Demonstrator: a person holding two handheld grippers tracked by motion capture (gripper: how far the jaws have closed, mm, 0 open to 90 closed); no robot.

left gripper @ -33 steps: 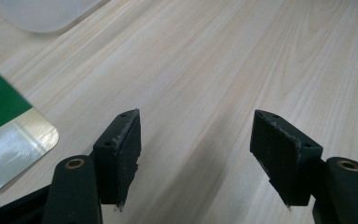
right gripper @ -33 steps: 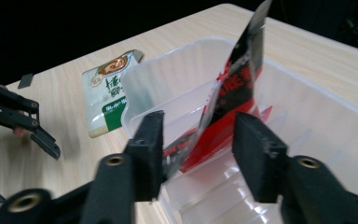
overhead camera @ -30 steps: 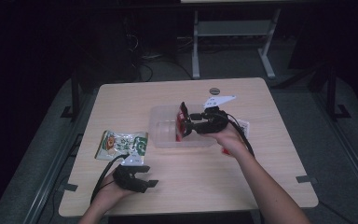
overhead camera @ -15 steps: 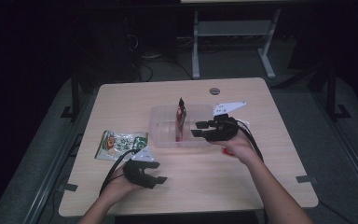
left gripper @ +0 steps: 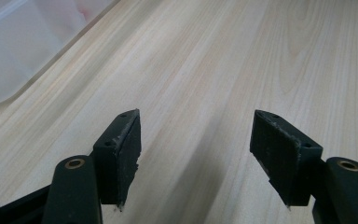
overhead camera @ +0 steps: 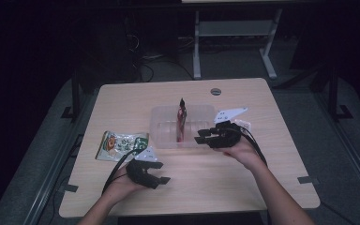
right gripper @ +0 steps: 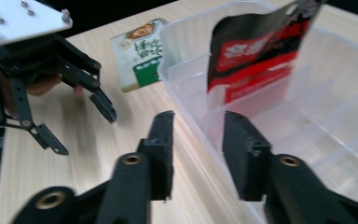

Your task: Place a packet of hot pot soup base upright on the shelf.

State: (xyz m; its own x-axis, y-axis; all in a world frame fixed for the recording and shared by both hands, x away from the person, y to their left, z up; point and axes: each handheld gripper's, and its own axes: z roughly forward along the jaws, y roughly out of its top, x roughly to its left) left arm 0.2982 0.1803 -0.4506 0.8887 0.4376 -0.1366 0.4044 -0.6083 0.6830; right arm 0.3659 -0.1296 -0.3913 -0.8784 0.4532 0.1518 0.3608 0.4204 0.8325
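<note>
- Two tongs in my hands, both holding nothing.
- My right gripper point(right gripper: 195, 154): jaws parted and just been closing, straddling the near wall of the clear bin point(right gripper: 279, 140), not pressing it.
- Red snack packet point(right gripper: 261, 51): upright inside the bin, just ahead of my right jaws.
- My left gripper point(left gripper: 196, 154): released, over bare table point(left gripper: 223, 56).
- Green snack packet point(overhead camera: 122, 145): flat, just beyond my left gripper.

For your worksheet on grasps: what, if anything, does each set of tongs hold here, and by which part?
Nothing is held. The left tongs stand open over bare table; the right tongs are empty, with the red packet standing free in the clear bin.
</note>
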